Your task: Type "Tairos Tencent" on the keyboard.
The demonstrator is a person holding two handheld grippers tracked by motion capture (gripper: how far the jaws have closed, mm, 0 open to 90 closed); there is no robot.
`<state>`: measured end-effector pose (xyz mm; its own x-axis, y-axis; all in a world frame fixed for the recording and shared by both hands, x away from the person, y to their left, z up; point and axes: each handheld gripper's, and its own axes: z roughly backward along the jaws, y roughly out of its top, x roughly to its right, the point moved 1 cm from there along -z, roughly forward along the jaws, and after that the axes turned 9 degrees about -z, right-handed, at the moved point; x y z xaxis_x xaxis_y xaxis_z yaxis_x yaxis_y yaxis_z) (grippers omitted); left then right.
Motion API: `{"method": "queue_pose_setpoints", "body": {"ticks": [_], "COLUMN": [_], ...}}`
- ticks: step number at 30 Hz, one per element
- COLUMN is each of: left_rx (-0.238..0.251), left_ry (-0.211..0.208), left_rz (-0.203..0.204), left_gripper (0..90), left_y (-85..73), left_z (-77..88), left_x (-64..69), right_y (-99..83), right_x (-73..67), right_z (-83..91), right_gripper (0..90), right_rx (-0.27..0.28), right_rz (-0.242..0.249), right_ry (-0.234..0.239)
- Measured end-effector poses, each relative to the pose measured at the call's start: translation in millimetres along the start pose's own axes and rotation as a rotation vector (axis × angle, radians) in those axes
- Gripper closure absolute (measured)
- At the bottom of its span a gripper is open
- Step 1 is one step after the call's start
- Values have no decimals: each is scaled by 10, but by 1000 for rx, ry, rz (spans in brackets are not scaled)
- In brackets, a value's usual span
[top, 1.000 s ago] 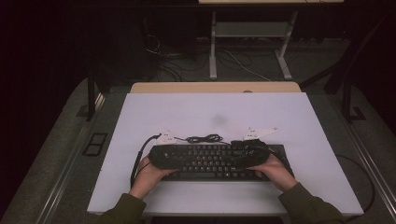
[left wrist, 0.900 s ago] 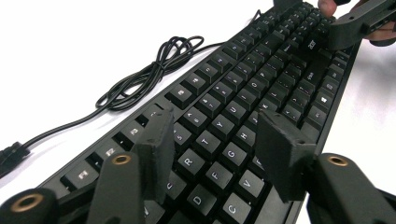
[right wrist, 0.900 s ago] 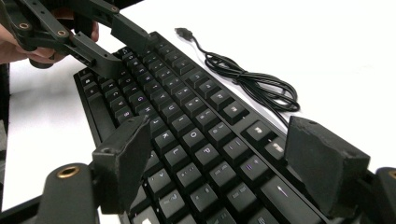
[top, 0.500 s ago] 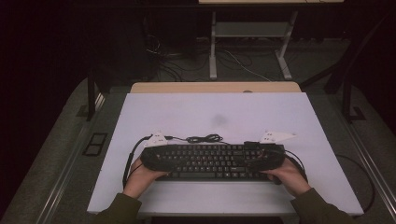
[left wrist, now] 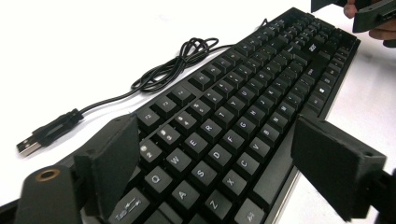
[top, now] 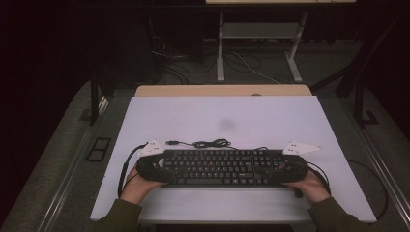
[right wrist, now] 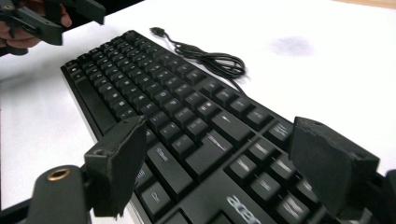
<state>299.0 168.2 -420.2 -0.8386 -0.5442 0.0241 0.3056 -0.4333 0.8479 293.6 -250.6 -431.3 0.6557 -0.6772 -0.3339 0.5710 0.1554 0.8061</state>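
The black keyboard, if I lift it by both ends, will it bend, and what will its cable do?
The keyboard looks like a long rigid slab, so it probably stays straight. Its thin cable lies loosely coiled, so it would likely dangle and drag. Its flat underside probably slides rather than tips.

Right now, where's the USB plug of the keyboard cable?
In the high view the USB plug lies on the white table just behind the keyboard, left of the coiled cable and near the left gripper.
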Motion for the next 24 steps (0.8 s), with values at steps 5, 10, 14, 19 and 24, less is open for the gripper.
{"method": "queue_pose_setpoints", "body": {"ticks": [5, 10, 14, 19, 24], "left_rx": [9, 6, 4, -3, -17], "left_ry": [18, 28, 33, 39, 45], "left_rz": [-7, -2, -13, -17, -21], "left_gripper": [137, 125, 100, 54, 7], "left_y": [-53, -96, -119, -149, -167], "left_z": [76, 110, 112, 96, 91], "left_x": [13, -3, -4, -4, 19], "right_y": [-58, -109, -144, -166, -218], "right_x": [56, 112, 138, 162, 194], "right_z": [79, 160, 210, 262, 311], "right_gripper": [184, 179, 179, 179, 179], "right_rx": [9, 13, 22, 32, 30], "right_rz": [-9, -4, 3, 2, 1], "right_ry": [-9, -13, -27, -33, -38]}}
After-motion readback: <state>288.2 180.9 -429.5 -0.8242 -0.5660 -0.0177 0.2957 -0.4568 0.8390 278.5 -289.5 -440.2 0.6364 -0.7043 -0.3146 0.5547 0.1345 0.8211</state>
